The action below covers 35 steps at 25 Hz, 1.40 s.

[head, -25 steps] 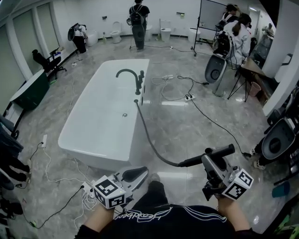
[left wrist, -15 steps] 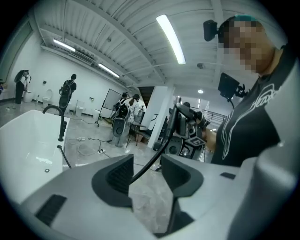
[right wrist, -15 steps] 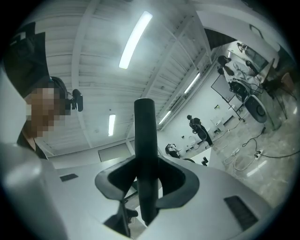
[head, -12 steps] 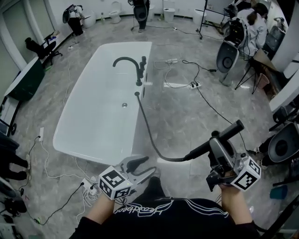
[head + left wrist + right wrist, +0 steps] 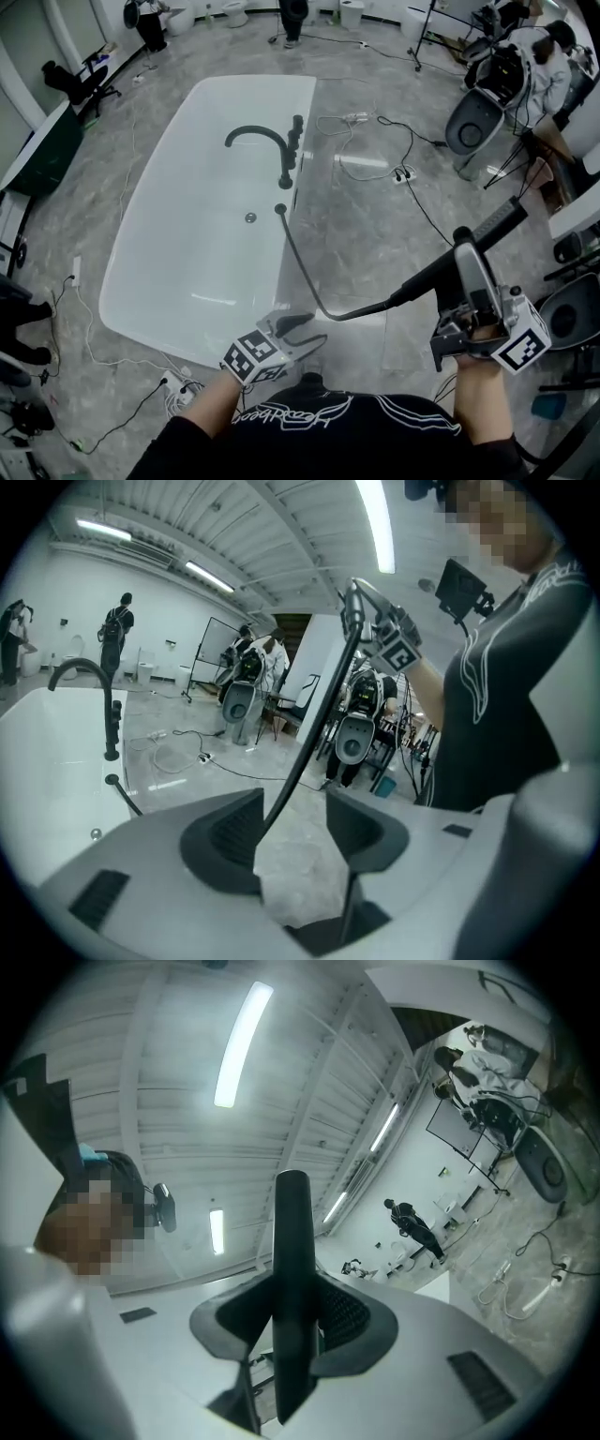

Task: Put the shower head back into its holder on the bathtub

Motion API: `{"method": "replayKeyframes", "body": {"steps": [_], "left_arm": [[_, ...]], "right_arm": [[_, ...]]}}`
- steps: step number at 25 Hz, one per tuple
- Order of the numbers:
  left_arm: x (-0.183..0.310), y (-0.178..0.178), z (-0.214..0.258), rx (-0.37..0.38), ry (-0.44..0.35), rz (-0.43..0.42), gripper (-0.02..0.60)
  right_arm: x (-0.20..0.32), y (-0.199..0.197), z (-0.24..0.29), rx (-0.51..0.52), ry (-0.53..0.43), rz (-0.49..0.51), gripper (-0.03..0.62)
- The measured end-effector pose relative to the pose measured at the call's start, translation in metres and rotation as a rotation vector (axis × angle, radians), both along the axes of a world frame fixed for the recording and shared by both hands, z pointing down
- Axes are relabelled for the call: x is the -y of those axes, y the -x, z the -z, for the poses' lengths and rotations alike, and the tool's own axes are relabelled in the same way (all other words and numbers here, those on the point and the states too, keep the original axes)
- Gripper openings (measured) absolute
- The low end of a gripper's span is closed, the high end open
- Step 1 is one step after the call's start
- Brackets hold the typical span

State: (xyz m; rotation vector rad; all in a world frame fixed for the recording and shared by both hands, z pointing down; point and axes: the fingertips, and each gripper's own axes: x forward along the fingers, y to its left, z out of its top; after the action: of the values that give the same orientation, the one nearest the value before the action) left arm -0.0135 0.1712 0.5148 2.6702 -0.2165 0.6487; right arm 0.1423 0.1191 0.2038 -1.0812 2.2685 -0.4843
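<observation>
beside the bathtub, right hand-held gripper clamps shower head; left hand-held gripper jaws just opened wide, hose loose between; shirt script illegible.

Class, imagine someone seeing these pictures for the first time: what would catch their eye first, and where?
A big white bathtub fills the middle of the grey floor, a curved black faucet on its right rim. At lower right, the right tool grips a black shower head, whose hose runs back to that rim.
</observation>
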Motion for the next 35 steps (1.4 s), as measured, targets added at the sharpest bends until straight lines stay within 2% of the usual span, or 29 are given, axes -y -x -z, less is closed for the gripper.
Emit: {"method": "replayKeyframes", "body": {"steps": [7,11,15,18,20,23,25,29,32,35], "left_arm": [[0.051,-0.036,-0.047,0.089,-0.019,-0.064,0.190],[0.066,-0.061,-0.066,0.062,0.022,-0.070,0.190],[0.069,-0.081,-0.078,0.064,0.072,-0.063,0.190],[0.078,-0.087,-0.077,0.051,0.115,-0.011,0.186],[0.085,-0.088,-0.075,0.053,0.137,0.019,0.107],[0.098,-0.085,-0.074,0.073,0.143,0.081,0.074],[0.110,-0.078,-0.074,0.092,0.153,0.136,0.066],[0.131,-0.068,-0.066,0.132,0.168,0.246,0.064],[0.144,-0.064,-0.050,0.132,0.182,0.332,0.064],[0.162,-0.052,-0.030,0.141,0.158,0.443,0.064]], "right_arm": [[0.060,-0.003,0.029,0.045,-0.036,0.014,0.138],[0.075,-0.006,0.035,0.058,-0.045,0.028,0.138],[0.087,-0.022,0.033,0.124,-0.013,0.052,0.138],[0.099,-0.036,0.032,0.146,0.001,0.073,0.138],[0.111,-0.048,0.028,0.161,0.014,0.090,0.138],[0.132,-0.071,0.017,0.161,0.042,0.091,0.138],[0.149,-0.087,0.008,0.125,0.040,0.083,0.138],[0.179,-0.121,-0.012,-0.011,0.044,0.075,0.138],[0.195,-0.141,-0.030,-0.057,0.079,0.103,0.138],[0.209,-0.146,-0.049,-0.109,0.088,0.150,0.138]]}}
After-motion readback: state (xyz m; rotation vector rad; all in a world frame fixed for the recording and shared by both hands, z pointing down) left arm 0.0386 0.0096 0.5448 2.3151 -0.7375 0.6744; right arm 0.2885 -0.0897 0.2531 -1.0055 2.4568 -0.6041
